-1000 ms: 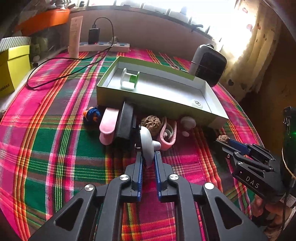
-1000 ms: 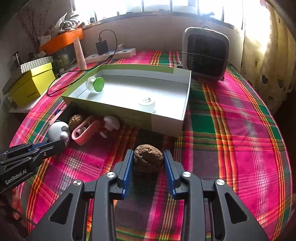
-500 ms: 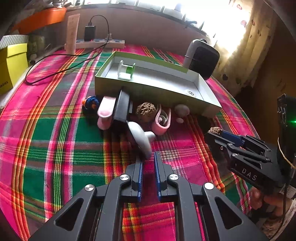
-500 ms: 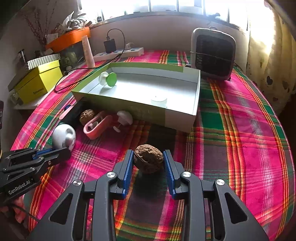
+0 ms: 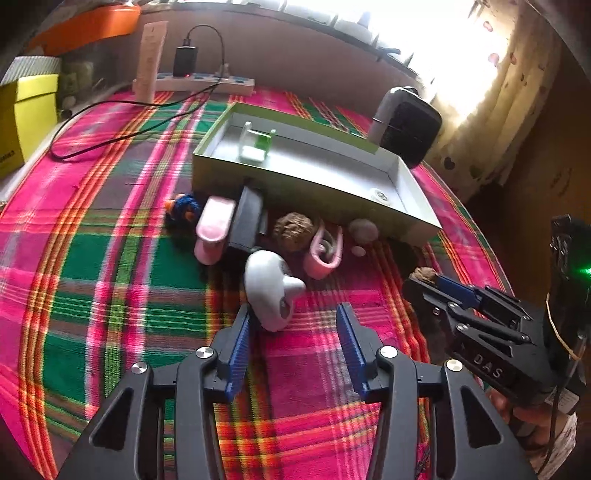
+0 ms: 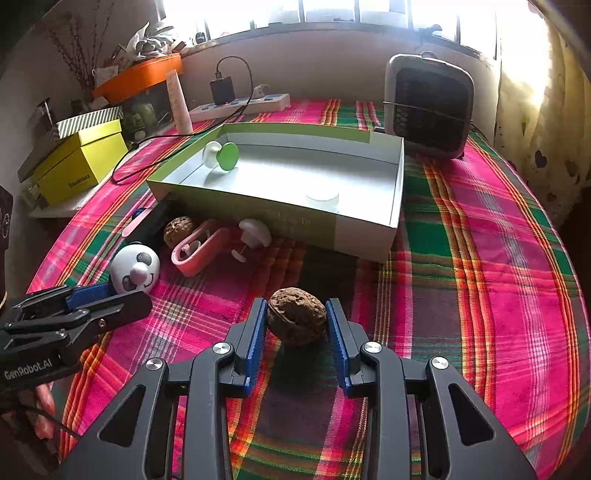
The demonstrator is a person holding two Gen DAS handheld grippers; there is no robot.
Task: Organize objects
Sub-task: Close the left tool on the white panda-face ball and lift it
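The left gripper (image 5: 293,332), jaws just opened, frames the panda toy (image 5: 269,290) lying at its left pad. The right gripper (image 6: 295,325) clamps a walnut (image 6: 295,315), short of the box (image 6: 364,230).

I was working in a lived-in room of a home, at a table spread with a bright plaid cloth (image 6: 480,240) and pushed up under a sunlit window (image 6: 332,11) with a patterned curtain (image 6: 535,110). A small heater (image 6: 428,103), a power strip (image 6: 240,105) with a charger plugged in, a yellow box (image 6: 77,162) and an orange tub (image 6: 140,75) of odds and ends crowded the far edge.
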